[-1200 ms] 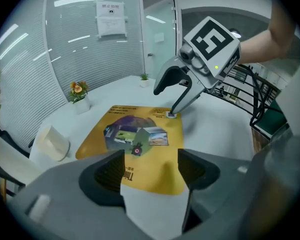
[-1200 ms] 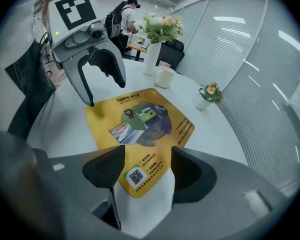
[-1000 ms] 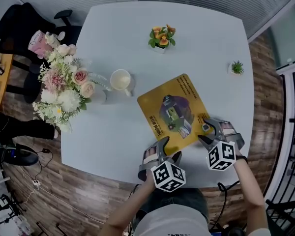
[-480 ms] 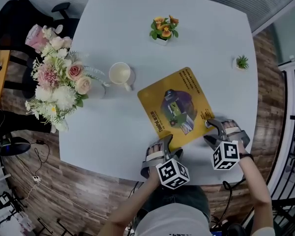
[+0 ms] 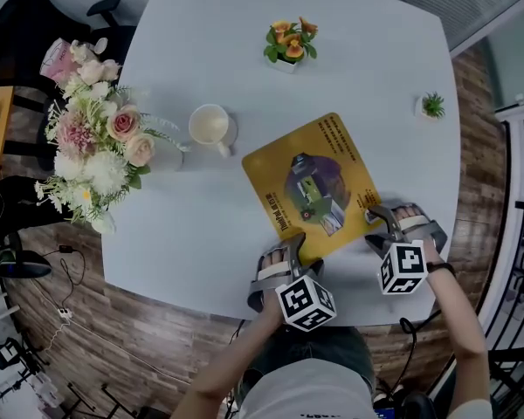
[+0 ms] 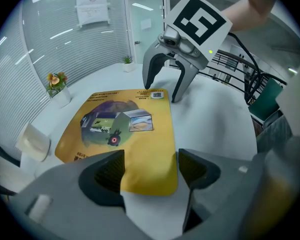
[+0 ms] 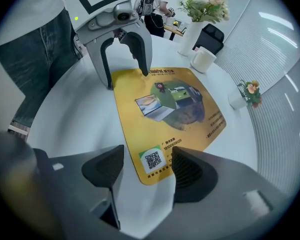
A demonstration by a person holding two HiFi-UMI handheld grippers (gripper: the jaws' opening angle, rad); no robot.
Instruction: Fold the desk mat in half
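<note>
Looking down on a big white table, with a bunch of pink and white flowers at its left side. Seeing a yellow desk mat lying flat and unfolded near the front edge. Holding the left gripper over one near corner, jaws wide apart, pinching nothing. Holding the right gripper over the other near corner, jaws wide apart too. Spotting a white cup beside the mat, a small pot of orange flowers and a tiny green plant farther back.
</note>
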